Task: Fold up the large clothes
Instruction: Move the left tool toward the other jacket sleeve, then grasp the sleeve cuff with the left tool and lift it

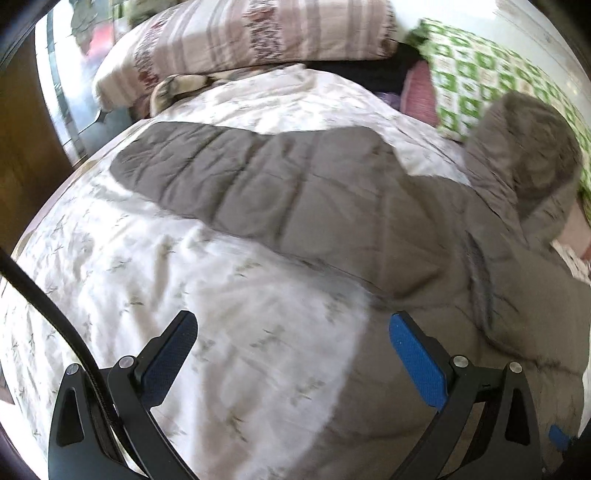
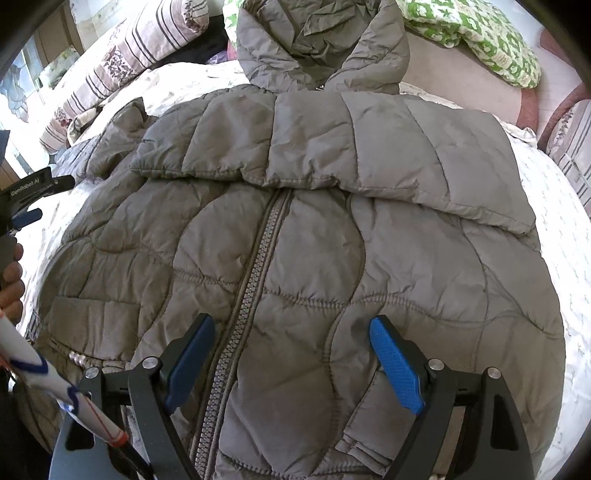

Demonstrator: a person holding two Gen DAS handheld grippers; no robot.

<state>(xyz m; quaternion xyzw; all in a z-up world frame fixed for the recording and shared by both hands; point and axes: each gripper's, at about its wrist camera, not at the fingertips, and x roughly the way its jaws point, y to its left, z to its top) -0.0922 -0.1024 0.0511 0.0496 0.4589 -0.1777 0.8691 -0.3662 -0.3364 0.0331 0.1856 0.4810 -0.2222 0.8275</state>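
A grey quilted hooded jacket (image 2: 317,236) lies front-up on the bed, zipper (image 2: 255,266) down its middle, hood (image 2: 317,40) at the far end. One sleeve is folded across the chest (image 2: 332,147). The other sleeve (image 1: 258,177) stretches out flat over the sheet in the left wrist view. My right gripper (image 2: 291,354) is open and empty just above the jacket's lower front. My left gripper (image 1: 293,347) is open and empty over the sheet, beside the jacket's side edge; it also shows at the left edge of the right wrist view (image 2: 29,199).
The bed has a white patterned sheet (image 1: 129,266). Striped pillows (image 1: 258,33) and a green patterned quilt (image 2: 480,33) lie at the head. A wooden cabinet (image 1: 22,147) stands at the left. A person's hand (image 2: 11,280) holds the left gripper.
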